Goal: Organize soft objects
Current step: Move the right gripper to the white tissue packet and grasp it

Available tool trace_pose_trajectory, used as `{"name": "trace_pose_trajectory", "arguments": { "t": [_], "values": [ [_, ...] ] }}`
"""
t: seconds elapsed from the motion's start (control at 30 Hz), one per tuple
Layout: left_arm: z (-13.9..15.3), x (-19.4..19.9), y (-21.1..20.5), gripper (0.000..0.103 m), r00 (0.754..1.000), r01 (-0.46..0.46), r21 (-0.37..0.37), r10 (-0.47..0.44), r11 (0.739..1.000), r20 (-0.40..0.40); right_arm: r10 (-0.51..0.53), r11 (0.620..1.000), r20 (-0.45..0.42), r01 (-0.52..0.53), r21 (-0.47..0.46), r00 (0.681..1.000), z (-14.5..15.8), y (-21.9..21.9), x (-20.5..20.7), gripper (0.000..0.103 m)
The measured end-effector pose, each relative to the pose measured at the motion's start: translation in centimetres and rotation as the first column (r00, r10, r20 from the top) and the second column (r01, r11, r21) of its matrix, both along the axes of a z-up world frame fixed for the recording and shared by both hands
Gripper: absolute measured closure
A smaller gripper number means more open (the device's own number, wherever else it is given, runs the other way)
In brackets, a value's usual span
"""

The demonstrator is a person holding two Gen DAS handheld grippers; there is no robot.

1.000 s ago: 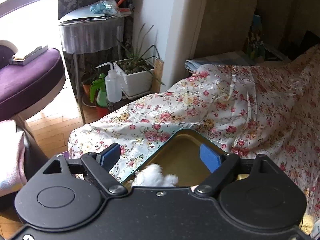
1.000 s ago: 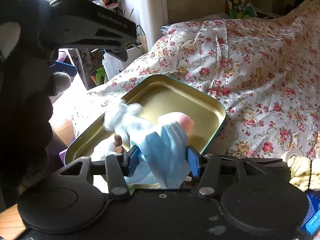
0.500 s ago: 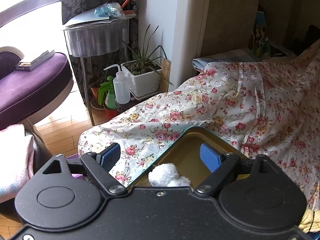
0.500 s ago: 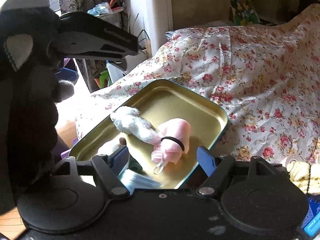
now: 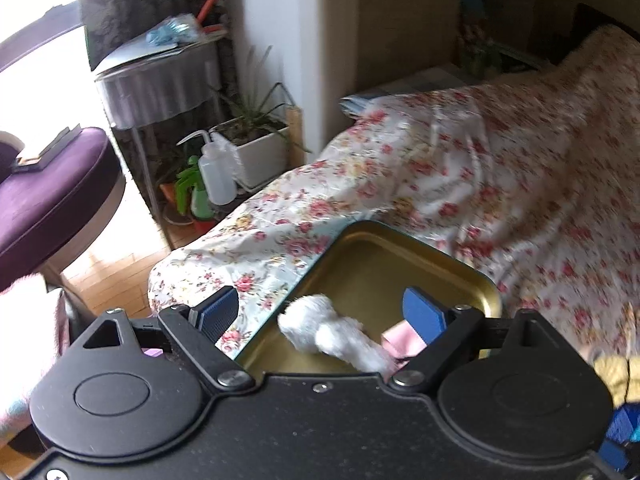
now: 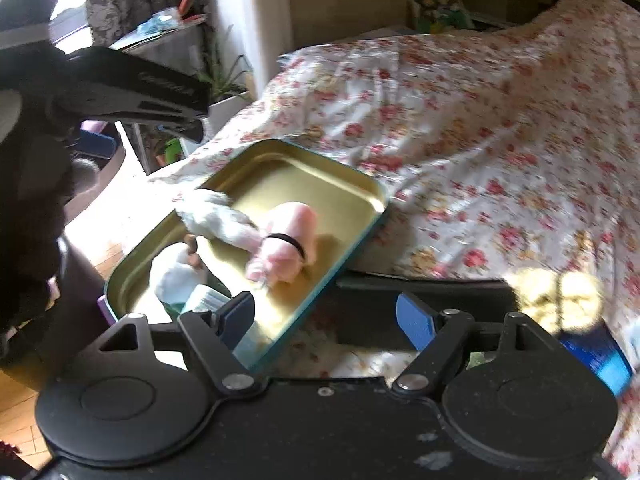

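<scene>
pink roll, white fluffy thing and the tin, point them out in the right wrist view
pink roll (image 6: 290,222), right wrist view, on its pink body above the black band
white fluffy thing (image 6: 212,216), right wrist view, mid fur
tin (image 6: 280,168), right wrist view, bare gold floor

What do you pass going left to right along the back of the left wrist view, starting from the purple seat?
Purple seat → green spray bottle → white squeeze bottle → white planter → floral bedspread.
</scene>
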State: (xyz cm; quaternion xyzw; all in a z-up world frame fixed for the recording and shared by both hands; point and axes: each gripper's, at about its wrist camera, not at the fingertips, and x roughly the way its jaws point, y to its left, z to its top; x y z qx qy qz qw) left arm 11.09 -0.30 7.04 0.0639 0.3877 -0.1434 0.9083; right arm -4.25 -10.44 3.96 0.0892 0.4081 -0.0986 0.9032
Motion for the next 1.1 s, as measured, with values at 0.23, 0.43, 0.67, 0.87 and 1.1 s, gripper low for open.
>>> {"name": "trace_pose_trajectory", "arguments": {
  "t": [0.23, 0.43, 0.67, 0.87, 1.1],
  "values": [
    [0.4, -2.3, -1.9, 0.016, 0.996, 0.089, 0.017, -0.089, 0.996, 0.002, -0.125, 0.992, 0.02, 0.125, 0.009, 0.992, 0.6, -3.1, -3.9, 0.021],
    [1.0, -4.8, -4.2, 0.012, 0.983, 0.186, 0.011, -0.186, 0.983, 0.009, -0.276, 0.961, 0.029, 0.276, 0.011, 0.961, 1.0, -7.0, -8.2, 0.019],
    [1.0, -7.9, -7.6, 0.011, 0.943, 0.333, -0.003, -0.333, 0.943, -0.019, -0.493, 0.87, 0.001, 0.493, -0.02, 0.87, 0.7, -13.1, -13.4, 0.014],
    [0.2, -10.7, -10.5, 0.01, 0.891, 0.454, 0.026, -0.452, 0.891, -0.046, -0.662, 0.75, -0.056, 0.66, -0.041, 0.748, 0.1, -18.5, -17.2, 0.013],
    [-1.0, -13.8, -12.6, 0.011, 0.822, 0.569, 0.063, -0.564, 0.82, -0.079, -0.756, 0.648, -0.128, 0.762, 0.0, 0.642, -0.9, -24.0, -20.9, 0.013]
  ]
}}
